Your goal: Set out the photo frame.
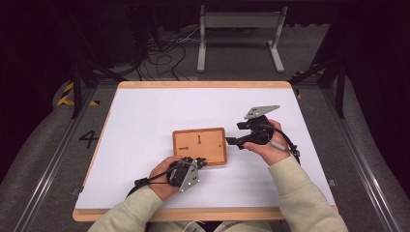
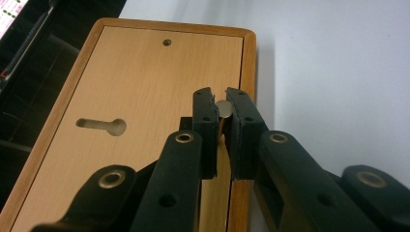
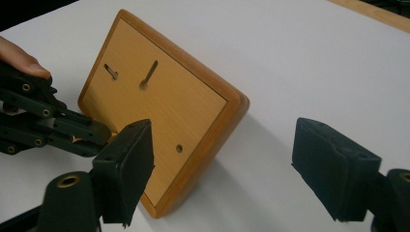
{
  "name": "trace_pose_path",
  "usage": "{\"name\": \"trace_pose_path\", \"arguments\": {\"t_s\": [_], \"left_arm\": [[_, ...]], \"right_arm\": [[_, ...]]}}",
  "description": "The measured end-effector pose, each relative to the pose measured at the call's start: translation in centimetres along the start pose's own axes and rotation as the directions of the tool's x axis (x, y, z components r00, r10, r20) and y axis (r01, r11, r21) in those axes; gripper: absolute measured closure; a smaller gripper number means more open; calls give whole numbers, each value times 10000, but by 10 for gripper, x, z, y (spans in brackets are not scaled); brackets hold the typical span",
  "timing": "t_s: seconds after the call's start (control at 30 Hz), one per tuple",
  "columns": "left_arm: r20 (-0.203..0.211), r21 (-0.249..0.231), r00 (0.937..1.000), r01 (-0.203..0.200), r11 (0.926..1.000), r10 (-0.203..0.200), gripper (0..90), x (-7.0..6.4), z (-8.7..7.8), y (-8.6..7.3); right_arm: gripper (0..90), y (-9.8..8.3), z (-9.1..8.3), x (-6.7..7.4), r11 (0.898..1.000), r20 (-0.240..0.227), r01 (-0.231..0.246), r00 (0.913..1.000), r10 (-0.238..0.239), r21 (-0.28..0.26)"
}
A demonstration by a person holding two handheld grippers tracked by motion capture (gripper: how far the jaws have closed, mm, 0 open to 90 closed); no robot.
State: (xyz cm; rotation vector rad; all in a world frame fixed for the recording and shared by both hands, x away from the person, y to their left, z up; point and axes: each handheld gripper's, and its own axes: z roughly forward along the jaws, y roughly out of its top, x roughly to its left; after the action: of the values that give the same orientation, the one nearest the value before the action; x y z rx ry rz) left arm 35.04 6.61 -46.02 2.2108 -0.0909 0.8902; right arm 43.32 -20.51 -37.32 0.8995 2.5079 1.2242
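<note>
A flat wooden board (image 1: 199, 145) with a raised rim lies mid-table, showing a keyhole slot (image 2: 101, 126) and a small round hole (image 2: 167, 42). My left gripper (image 1: 200, 162) is at the board's near edge. Seen in the left gripper view, my left gripper (image 2: 220, 96) is shut on a small grey round piece (image 2: 223, 108) near the rim. My right gripper (image 1: 231, 141) hovers at the board's right edge. It stands wide open (image 3: 229, 169) with nothing between its jaws, and the board (image 3: 159, 106) lies just beyond them. The left gripper (image 3: 58, 128) appears at that view's left.
The white tabletop (image 1: 145, 111) has a wooden border. Beyond its far edge stand a grey metal stand (image 1: 239, 29) and a tangle of floor cables (image 1: 159, 53). A number marking (image 1: 89, 138) is on the floor at the left.
</note>
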Motion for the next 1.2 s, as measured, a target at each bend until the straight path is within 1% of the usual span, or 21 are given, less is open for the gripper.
{"name": "trace_pose_path", "arguments": {"t_s": [0.03, 0.1, 0.13, 0.23, 0.5, 0.67, 0.73, 0.77, 0.8, 0.87, 0.97, 1.0, 1.03, 1.07, 1.1, 1.13, 1.2], "left_arm": [[-5, -32, 10000, -82, 10000, 82, 835, 1, 0, 0], [25, 49, 9999, 105, 9999, -105, 835, -1, 0, 0], [25, 49, 9999, 105, 9999, -105, 835, -1, 0, 0], [34, 54, 9999, 134, 9999, -134, 834, -1, 0, -1], [3, 63, 10000, 55, 10000, -55, 834, -1, -1, 0], [15, 42, 10000, 71, 10000, -71, 834, -1, -1, -1], [55, 43, 10000, 73, 10000, -73, 834, -1, -1, -1], [101, 58, 9999, 70, 10000, -71, 834, 0, -1, -1], [121, 71, 9998, 150, 9999, -151, 834, 1, -1, -1], [185, 93, 9995, 244, 9997, -245, 831, 2, -1, -1], [449, 151, 9974, 558, 9983, -564, 818, 6, -2, -1], [609, 113, 9954, 730, 9973, -735, 811, 7, -3, -1], [773, 78, 9911, 1080, 9941, -1082, 798, 8, -4, -2], [940, -64, 9871, 1309, 9914, -1297, 776, 11, -6, -3], [1038, -87, 9842, 1448, 9894, -1431, 755, 13, -9, -3], [1255, -238, 9774, 1745, 9844, -1702, 740, 16, -12, -4], [1763, -374, 9589, 2323, 9719, -2224, 666, 20, -18, -7]], "right_arm": [[229, 2, 5, 0, 10000, -130, -28, 9999, 29, 53], [226, 4, 12, 0, 9997, -266, -110, 9996, 115, 200], [226, 4, 12, 0, 9997, -266, -110, 9996, 115, 200], [224, 6, 26, -1, 9988, -557, -224, 9981, 248, 435], [216, 8, 58, -7, 9928, -1032, -598, 9922, 706, 1042], [210, 6, 74, -5, 9881, -1447, -534, 9867, 744, 1439], [213, 6, 79, -5, 9864, -1632, -536, 9834, 791, 1553], [220, 6, 81, -4, 9857, -1649, -536, 9831, 802, 1600], [216, 6, 82, -4, 9854, -1589, -462, 9846, 726, 1638], [224, 6, 81, -4, 9848, -1603, -462, 9843, 734, 1675], [246, 6, 79, -5, 9852, -1672, -379, 9837, 663, 1674], [252, 6, 78, -5, 9853, -1663, -363, 9840, 644, 1669], [254, 6, 77, -4, 9855, -1670, -308, 9842, 591, 1671], [255, 7, 77, -4, 9853, -1633, -298, 9849, 577, 1684], [255, 7, 76, -3, 9855, -1598, -263, 9857, 535, 1676], [256, 7, 76, -3, 9855, -1574, -219, 9863, 488, 1685], [264, 7, 74, -1, 9856, -1530, -97, 9876, 360, 1688]]}}
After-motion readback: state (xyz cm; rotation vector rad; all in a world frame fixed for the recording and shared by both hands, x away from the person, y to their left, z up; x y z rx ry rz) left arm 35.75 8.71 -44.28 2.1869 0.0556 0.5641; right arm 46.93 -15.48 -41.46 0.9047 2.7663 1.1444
